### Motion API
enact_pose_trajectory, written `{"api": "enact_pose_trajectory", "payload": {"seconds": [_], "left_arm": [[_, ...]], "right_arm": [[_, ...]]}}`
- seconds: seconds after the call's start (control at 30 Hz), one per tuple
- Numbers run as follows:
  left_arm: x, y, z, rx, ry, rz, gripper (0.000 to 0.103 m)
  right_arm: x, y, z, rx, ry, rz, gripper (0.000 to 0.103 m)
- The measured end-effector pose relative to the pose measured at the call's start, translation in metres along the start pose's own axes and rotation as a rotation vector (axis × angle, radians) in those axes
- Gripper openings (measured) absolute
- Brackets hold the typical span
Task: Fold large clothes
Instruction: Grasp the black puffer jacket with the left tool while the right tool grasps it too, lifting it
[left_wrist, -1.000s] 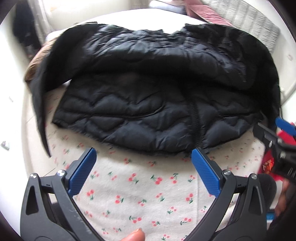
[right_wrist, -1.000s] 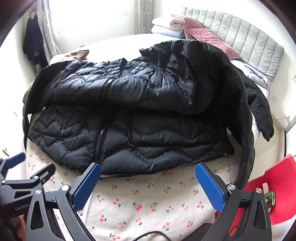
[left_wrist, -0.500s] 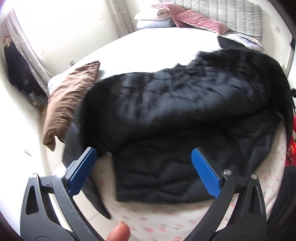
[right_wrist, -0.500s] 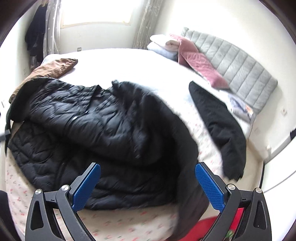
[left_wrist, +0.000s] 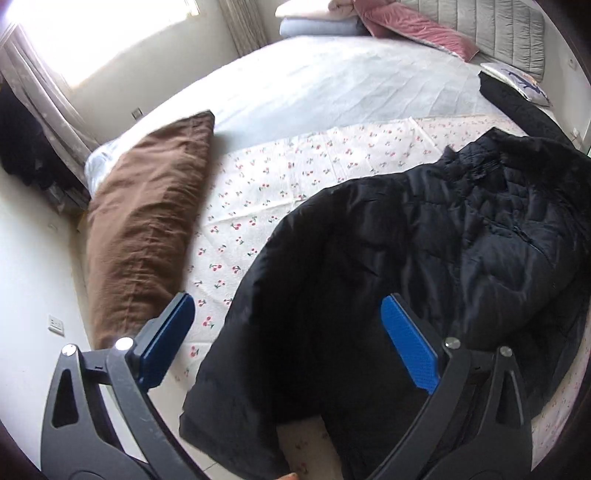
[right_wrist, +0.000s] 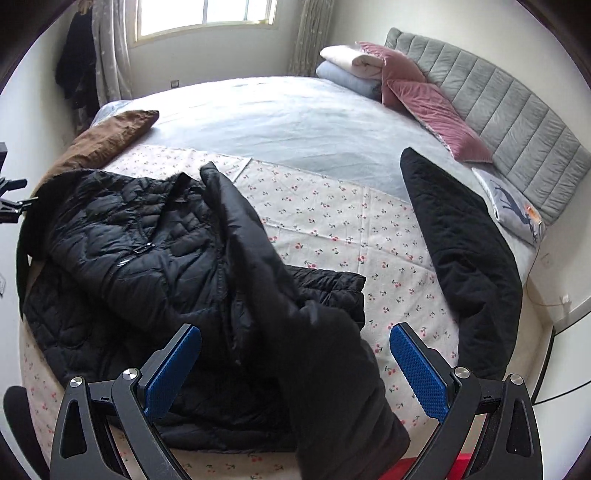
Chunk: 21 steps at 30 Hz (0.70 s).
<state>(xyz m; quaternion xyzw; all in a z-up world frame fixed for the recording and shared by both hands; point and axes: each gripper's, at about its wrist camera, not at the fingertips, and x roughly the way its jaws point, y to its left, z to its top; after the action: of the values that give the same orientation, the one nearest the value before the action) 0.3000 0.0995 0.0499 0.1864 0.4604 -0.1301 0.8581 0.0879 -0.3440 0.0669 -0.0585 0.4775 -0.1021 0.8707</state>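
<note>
Over the bed (right_wrist: 295, 110), both my tongs (left_wrist: 284, 339) (right_wrist: 295, 365) gape empty; the jacket's (right_wrist: 147, 258) slick sleeves (right_wrist: 325, 350) may slide undone.

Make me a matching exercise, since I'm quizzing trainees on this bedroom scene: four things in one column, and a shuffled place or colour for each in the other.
Things:
1. puffer jacket
2. brown pillow
3. pink cushion
4. cherry-print sheet

Descriptions:
A. leaning against the grey headboard
B. spread flat under the jacket
C. black and quilted, lying in front of both grippers
D. along the bed's edge, on the window side

Pairs: 1-C, 2-D, 3-A, 4-B
</note>
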Motion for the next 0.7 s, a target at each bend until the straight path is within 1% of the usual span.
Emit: {"api": "enact_pose_trajectory", "payload": {"seconds": [0.03,0.1,0.13,0.17,0.2,0.23,0.27,0.3,0.33,0.37,0.43,0.5,0.53,0.6,0.63,0.67,0.7], "left_arm": [[0.007,0.002,0.002,-0.011,0.011,-0.012,0.094],[0.023,0.008,0.007,-0.062,0.036,-0.055,0.078],[0.027,0.01,0.008,-0.095,0.038,-0.087,0.056],[0.03,0.012,0.009,-0.125,0.038,-0.105,0.029],[0.032,0.015,0.01,-0.161,0.044,-0.113,0.016],[0.032,0.017,0.01,-0.193,0.047,-0.124,0.013],[0.03,0.02,0.011,-0.221,0.029,-0.131,0.01],[0.026,0.021,0.013,-0.232,0.004,-0.127,0.009],[0.02,0.023,0.016,-0.234,-0.025,-0.113,0.008],[0.013,0.024,0.017,-0.238,-0.057,-0.102,0.007],[0.006,0.03,0.026,-0.253,-0.1,-0.107,0.007],[0.003,0.033,0.034,-0.238,-0.11,-0.129,0.007],[0.004,0.033,0.037,-0.22,-0.103,-0.144,0.01],[0.005,0.034,0.044,-0.188,-0.105,-0.155,0.022],[0.005,0.035,0.047,-0.164,-0.115,-0.172,0.042],[0.005,0.036,0.05,-0.157,-0.133,-0.185,0.065],[0.005,0.039,0.052,-0.159,-0.15,-0.203,0.073]], "right_arm": [[0.005,-0.004,0.002,0.007,0.009,0.011,0.103],[0.019,-0.012,0.004,0.03,0.033,0.041,0.102],[0.024,-0.015,0.004,0.04,0.039,0.052,0.097],[0.03,-0.018,0.003,0.052,0.052,0.071,0.08],[0.036,-0.021,0.002,0.066,0.072,0.106,0.063],[0.041,-0.024,0.001,0.082,0.087,0.141,0.03],[0.04,-0.024,0.0,0.086,0.076,0.135,0.02],[0.038,-0.024,0.001,0.071,0.059,0.1,0.017],[0.034,-0.023,0.004,0.044,0.033,0.036,0.012],[0.03,-0.023,0.008,0.027,0.01,0.005,0.011],[0.018,-0.032,0.022,0.039,-0.044,-0.052,0.01],[0.008,-0.041,0.038,0.057,-0.093,-0.092,0.01],[0.003,-0.045,0.049,0.065,-0.117,-0.117,0.01],[-0.001,-0.052,0.067,0.069,-0.146,-0.145,0.01],[-0.003,-0.053,0.078,0.072,-0.159,-0.149,0.01],[-0.003,-0.053,0.086,0.069,-0.168,-0.151,0.01],[-0.002,-0.052,0.092,0.064,-0.177,-0.155,0.01]]}}
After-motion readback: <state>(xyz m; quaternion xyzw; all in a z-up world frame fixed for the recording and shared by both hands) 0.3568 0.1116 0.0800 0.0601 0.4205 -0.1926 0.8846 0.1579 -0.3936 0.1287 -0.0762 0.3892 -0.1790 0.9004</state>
